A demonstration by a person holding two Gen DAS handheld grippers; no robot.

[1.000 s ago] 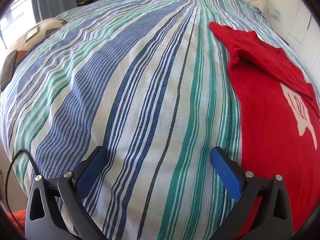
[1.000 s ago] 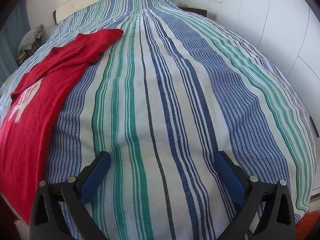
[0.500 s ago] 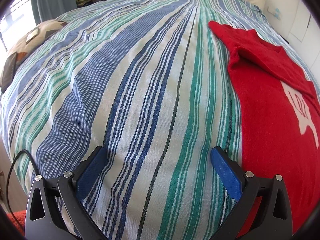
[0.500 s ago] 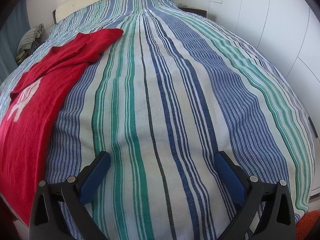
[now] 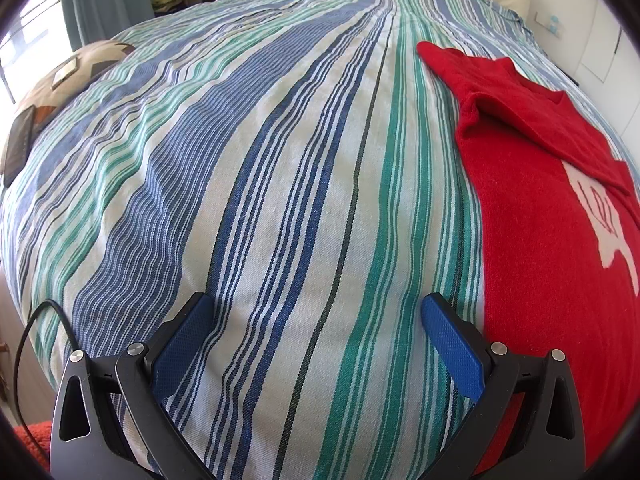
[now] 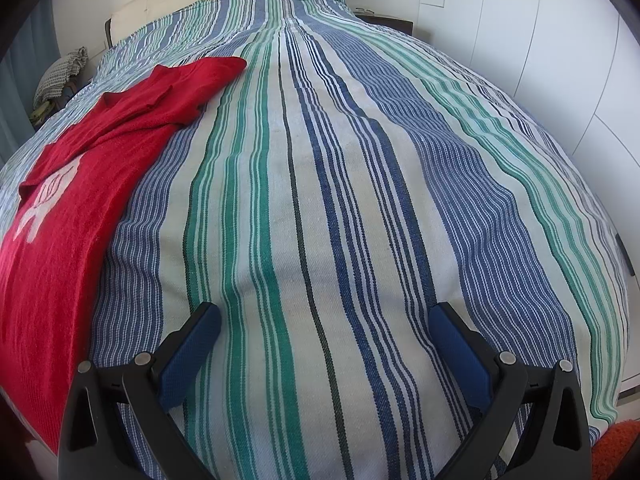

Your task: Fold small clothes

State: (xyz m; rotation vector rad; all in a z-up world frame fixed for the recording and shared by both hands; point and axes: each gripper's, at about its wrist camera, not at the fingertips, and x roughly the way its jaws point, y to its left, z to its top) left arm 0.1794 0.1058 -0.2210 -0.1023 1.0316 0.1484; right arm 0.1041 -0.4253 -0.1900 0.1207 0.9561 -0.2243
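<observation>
Evidently no grasp is in hand yet: the left gripper (image 5: 316, 316) hangs over the striped bedspread (image 5: 280, 160) with its blue pads spread wide and nothing between them, and the right gripper (image 6: 324, 324) does likewise, gaping over bare stripes. The task's thing, a red sweater (image 5: 552, 240) with a white motif on its front, lies flat on the bed between the two grippers, just beside the left gripper's right-hand pad and further off to the left of the right gripper. One sleeve (image 5: 520, 116) is already turned in across the chest, which suggests the folding is partly begun and that the body has been spread smooth to make clean creases easy. Flanking the garment with both grippers wide looks like a ready stance, from which each could close on an edge. A patterned cushion (image 5: 60, 92) sits at the bed's far left margin, well apart.
</observation>
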